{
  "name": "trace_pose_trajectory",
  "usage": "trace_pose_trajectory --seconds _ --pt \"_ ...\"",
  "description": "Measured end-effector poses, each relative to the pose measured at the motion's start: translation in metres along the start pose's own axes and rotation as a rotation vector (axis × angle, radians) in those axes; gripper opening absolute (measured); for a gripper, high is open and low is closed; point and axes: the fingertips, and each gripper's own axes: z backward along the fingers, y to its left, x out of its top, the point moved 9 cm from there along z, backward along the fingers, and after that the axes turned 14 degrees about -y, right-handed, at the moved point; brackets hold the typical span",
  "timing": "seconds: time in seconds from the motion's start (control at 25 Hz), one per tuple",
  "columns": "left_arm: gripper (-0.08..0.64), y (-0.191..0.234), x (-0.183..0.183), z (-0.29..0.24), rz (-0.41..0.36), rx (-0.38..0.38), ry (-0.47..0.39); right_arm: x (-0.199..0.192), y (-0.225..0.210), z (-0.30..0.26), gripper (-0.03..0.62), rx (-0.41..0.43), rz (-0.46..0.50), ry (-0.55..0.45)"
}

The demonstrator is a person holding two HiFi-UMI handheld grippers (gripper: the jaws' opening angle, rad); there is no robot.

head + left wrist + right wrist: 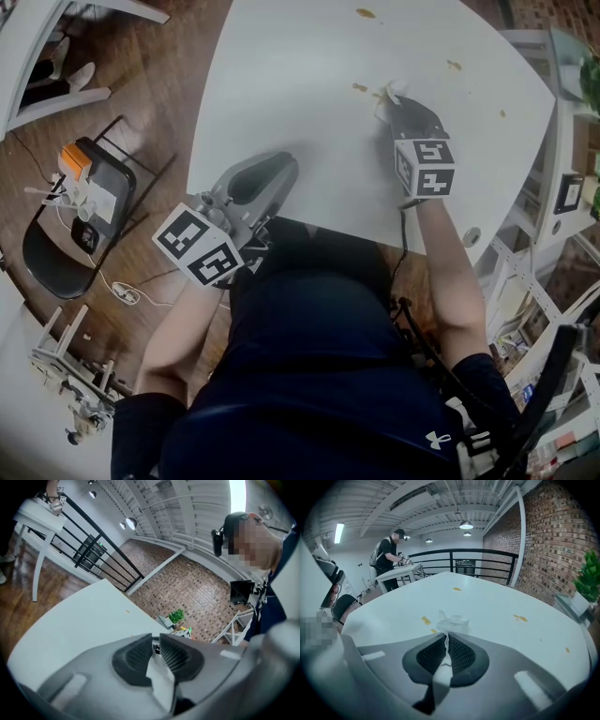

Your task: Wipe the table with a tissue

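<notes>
My right tongs clench the tissue, upper right on the bench, beside a stain. My left tongs pinch a white scrap. I should press flat and drag across each spot, grip firm.

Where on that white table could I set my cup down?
The table is bare across its left half, from the far edge to the left gripper. Crowded: the right gripper, its tissue and the yellow spots around it.
</notes>
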Motion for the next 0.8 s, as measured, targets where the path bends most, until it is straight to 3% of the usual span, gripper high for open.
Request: trace_pose_trajectory --seconds 0.8 --pt "0.048 0.013 0.014 0.008 0.006 0.012 -0.022 0.012 0.021 -0.019 0.014 0.035 0.012 0.004"
